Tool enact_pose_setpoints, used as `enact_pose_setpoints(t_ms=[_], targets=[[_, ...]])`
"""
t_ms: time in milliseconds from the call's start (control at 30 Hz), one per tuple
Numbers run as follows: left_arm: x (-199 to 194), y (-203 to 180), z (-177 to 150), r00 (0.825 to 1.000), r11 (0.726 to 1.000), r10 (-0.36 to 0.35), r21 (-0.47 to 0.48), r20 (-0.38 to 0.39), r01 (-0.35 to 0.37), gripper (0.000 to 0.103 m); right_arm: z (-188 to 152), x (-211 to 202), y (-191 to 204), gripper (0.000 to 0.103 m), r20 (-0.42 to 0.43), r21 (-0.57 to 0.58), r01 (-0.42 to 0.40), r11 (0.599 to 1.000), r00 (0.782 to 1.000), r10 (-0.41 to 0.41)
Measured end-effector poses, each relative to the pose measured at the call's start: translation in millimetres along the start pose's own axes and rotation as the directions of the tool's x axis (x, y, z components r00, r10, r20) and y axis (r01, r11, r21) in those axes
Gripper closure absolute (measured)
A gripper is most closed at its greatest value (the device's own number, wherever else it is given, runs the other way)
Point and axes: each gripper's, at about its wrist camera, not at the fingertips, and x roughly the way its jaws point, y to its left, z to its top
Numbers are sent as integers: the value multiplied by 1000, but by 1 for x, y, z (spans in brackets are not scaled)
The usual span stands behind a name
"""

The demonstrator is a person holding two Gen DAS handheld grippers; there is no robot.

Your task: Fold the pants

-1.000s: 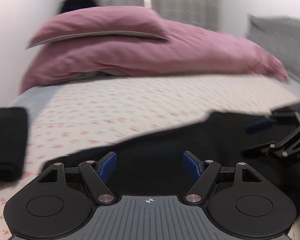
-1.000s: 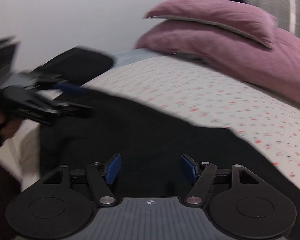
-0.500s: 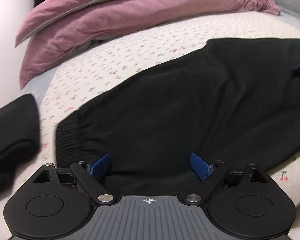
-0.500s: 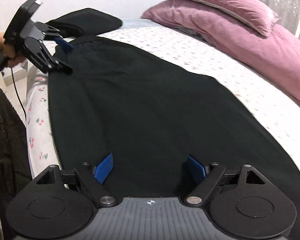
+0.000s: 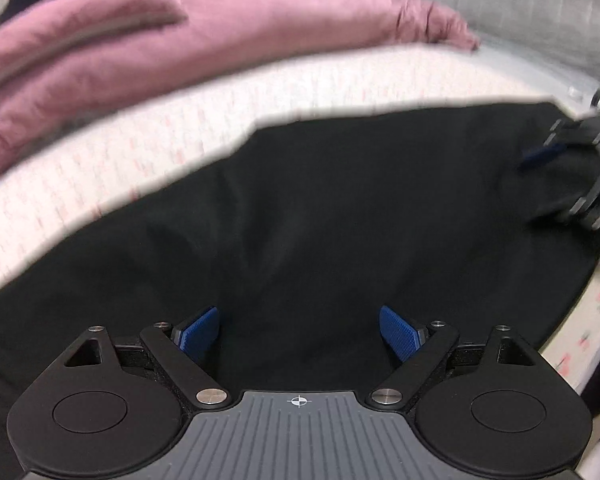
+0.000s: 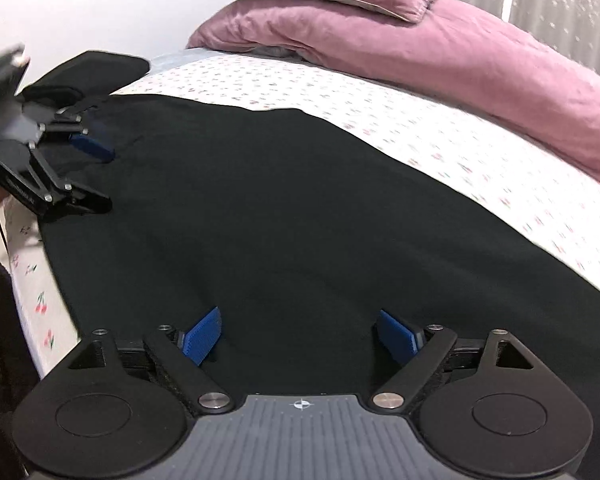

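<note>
Black pants [image 5: 320, 208] lie spread flat on the bed, also in the right wrist view [image 6: 280, 208]. My left gripper [image 5: 300, 334] is open and empty just above the pants' near part. My right gripper [image 6: 300, 332] is open and empty over the other end of the pants. The right gripper shows at the right edge of the left wrist view [image 5: 568, 172], low over the fabric. The left gripper shows at the left of the right wrist view [image 6: 76, 168], open over the far leg end.
Pink pillows [image 6: 380, 20] and a pink duvet [image 5: 180, 52] lie at the head of the bed. The sheet [image 6: 440, 136] is white with a cherry print. A folded black garment [image 6: 96, 68] sits at the far corner. The bed edge [image 6: 36, 308] is at my left.
The left view has swung right and lowered toward the pants, with motion blur; the cuff has left its view. The right gripper has moved slightly closer to the fabric. Both stay open.
</note>
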Motion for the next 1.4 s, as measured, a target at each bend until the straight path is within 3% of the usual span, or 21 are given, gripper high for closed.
enact_pose_setpoints(t_ms=[300, 367, 467, 567, 667, 833, 967, 1100, 1167, 1200, 1300, 1400], targets=[[-23, 10, -21, 999, 999, -46, -13, -9, 46, 7, -44, -48, -47, 15, -77, 118, 108, 987, 992, -100], [-24, 12, -18, 999, 999, -46, -9, -20, 46, 7, -48, -60, -60, 19, -98, 150, 141, 979, 987, -127], [-21, 10, -7, 1000, 999, -23, -27, -20, 23, 8, -52, -90, -87, 16, -39, 229, 212, 950, 977, -208], [-26, 0, 7, 998, 998, -5, -68, 60, 9, 7, -53, -109, -115, 15, 1, 376, 264, 888, 959, -285], [-31, -10, 23, 993, 988, -29, -146, 117, 46, 7, -60, -113, -134, 16, -31, 464, 334, 820, 932, -362], [-17, -33, 47, 994, 974, -49, -215, 94, 68, 7, -67, -109, -161, 16, -130, 525, 480, 703, 861, -491], [0, -50, 55, 993, 965, -69, -245, 97, 91, 7, -90, -122, -190, 16, -229, 530, 605, 594, 777, -587], [14, -59, 52, 989, 953, -23, -297, 149, 67, 7, -126, -131, -222, 19, -314, 611, 629, 481, 750, -582], [18, -60, 51, 986, 947, -19, -312, 165, 70, 7, -139, -130, -231, 18, -332, 653, 612, 446, 761, -557], [20, -60, 52, 984, 944, -25, -320, 175, 81, 7, -144, -131, -233, 18, -314, 670, 593, 446, 771, -554], [21, -60, 53, 978, 933, -50, -339, 203, 118, 7, -145, -130, -235, 22, -310, 668, 592, 450, 772, -556], [24, -59, 56, 973, 921, -64, -361, 224, 144, 7, -140, -129, -226, 37, -293, 650, 589, 480, 778, -556]])
